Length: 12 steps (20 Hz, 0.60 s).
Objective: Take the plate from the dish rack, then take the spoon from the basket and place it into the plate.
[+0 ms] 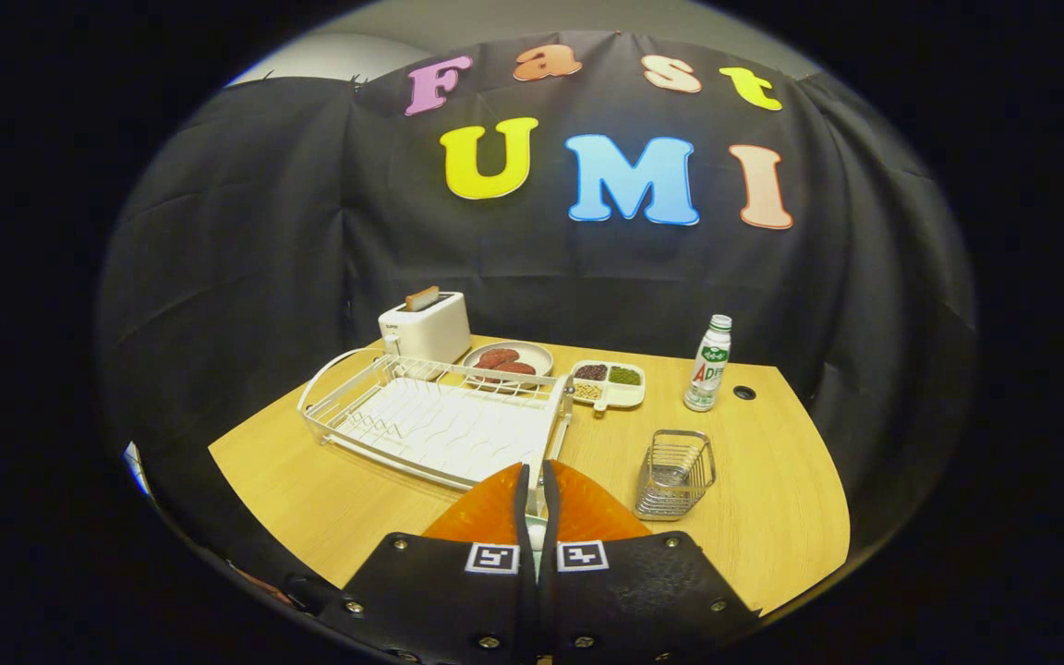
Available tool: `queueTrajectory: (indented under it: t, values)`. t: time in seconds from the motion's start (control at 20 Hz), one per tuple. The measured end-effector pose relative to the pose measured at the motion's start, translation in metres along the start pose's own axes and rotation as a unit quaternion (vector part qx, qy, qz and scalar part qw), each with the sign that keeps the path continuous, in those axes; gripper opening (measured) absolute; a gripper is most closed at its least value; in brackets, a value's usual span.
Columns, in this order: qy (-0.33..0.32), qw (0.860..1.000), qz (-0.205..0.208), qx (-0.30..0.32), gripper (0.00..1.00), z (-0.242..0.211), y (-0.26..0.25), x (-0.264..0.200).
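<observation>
My gripper (pixel 537 480) hangs over an orange plate (pixel 486 513) that lies flat on the wooden table (pixel 310 489), in front of the dish rack. The two black fingers (pixel 522 503) stand almost together, pressing on a thin pale spoon (pixel 537 536), of which only a sliver shows in the narrow gap. The white wire dish rack (pixel 440 420) stands beyond the plate with nothing in its slots. To the right of the fingers stands the small metal wire basket (pixel 675 476), which looks empty.
Behind the rack are a white toaster (pixel 425 325) with a slice of bread, a plate of red patties (pixel 508 360) and a divided dish of grains (pixel 610 381). A small bottle (pixel 707 363) stands at the back right, near a hole in the tabletop (pixel 743 392).
</observation>
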<state>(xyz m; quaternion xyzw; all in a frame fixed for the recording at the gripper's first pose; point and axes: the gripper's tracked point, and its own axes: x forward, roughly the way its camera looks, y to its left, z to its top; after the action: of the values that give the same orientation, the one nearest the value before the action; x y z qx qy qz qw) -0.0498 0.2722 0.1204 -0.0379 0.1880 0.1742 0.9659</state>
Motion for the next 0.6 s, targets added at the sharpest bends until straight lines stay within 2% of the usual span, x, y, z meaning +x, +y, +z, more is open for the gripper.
queueTrajectory:
  t: [0.6]
  values:
    - [0.045, 0.998, 0.044, -0.025, 0.01, -0.019, 0.031, 0.031]
